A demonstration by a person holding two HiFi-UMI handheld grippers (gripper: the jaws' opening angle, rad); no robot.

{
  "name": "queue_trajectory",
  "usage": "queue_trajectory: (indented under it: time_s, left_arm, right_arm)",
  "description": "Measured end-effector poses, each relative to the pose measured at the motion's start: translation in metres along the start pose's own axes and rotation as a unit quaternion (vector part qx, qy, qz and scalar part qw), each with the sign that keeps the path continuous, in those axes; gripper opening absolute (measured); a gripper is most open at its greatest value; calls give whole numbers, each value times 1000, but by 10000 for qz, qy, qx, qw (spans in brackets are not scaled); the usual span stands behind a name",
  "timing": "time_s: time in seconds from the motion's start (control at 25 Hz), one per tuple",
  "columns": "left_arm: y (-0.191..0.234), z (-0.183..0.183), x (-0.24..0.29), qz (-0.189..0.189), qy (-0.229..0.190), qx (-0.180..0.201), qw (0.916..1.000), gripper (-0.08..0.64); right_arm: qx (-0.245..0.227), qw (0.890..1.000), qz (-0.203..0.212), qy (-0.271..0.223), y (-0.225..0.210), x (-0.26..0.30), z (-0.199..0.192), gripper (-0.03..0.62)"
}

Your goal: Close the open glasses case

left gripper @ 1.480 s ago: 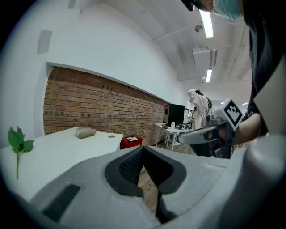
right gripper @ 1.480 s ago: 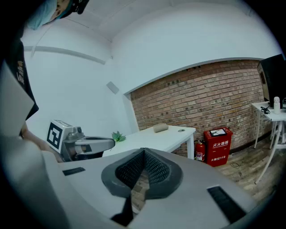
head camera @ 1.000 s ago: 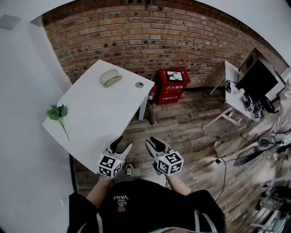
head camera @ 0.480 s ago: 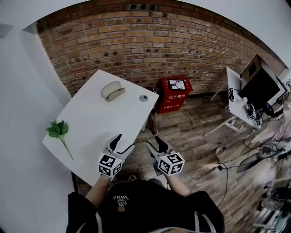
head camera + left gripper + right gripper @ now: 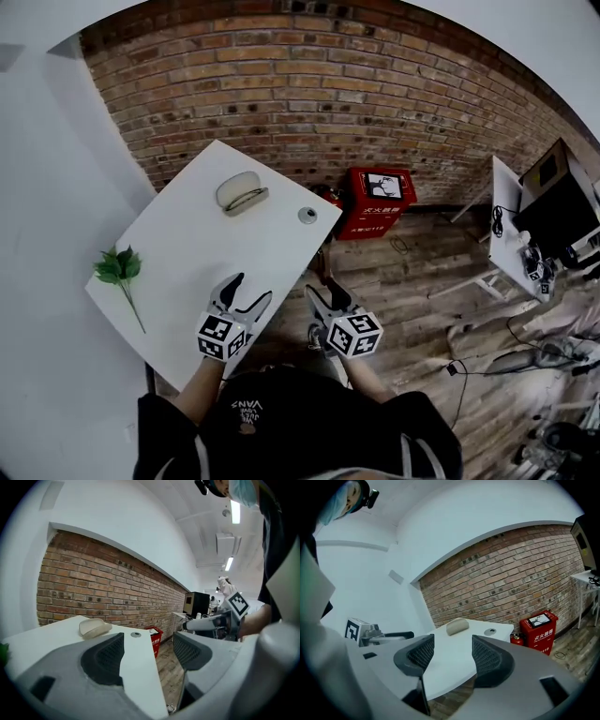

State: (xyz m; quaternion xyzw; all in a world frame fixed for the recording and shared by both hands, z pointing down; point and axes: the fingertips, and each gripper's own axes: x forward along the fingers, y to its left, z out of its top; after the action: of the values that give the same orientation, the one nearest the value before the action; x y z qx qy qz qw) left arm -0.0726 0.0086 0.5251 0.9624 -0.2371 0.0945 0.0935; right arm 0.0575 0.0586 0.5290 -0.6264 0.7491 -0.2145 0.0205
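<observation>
A beige clamshell glasses case [image 5: 242,192] lies near the far end of the white table [image 5: 187,253], its lid partly raised. It also shows in the left gripper view [image 5: 94,627] and the right gripper view [image 5: 457,626]. My left gripper [image 5: 249,289] hovers over the table's near right edge, open and holding nothing [image 5: 147,651]. My right gripper [image 5: 324,294] is beside it, just off the table over the wooden floor, open and holding nothing too [image 5: 450,656]. Both point toward the case, which is well ahead of them.
A small round silver disc [image 5: 307,215] sits near the table's far right corner. A green leafy sprig [image 5: 118,267] lies at the left edge. A red box [image 5: 380,201] stands on the floor against the brick wall. A second desk with a monitor [image 5: 553,211] is at the right.
Both grippers have moved forward toward the table, and their jaws stand wider apart. The left one now reaches over the table's edge.
</observation>
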Motion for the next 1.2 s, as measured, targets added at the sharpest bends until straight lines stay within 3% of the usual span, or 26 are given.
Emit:
queue_trajectory:
  time_s: [0.4,0.76,1.2]
  left_arm:
    - [13,34,66,1079,-204,-166,9938,321]
    - [21,44,90,2121,-383,-375,9758,314]
    - [36,61,103,2426,-455,-441,9681,308]
  right_arm:
    - [-264,9953,871,332,-70,60,46,229]
    - [-504,9816,1704,695,-105,94,64,222]
    - [-729,9663,2364,706,-90,134,89,216]
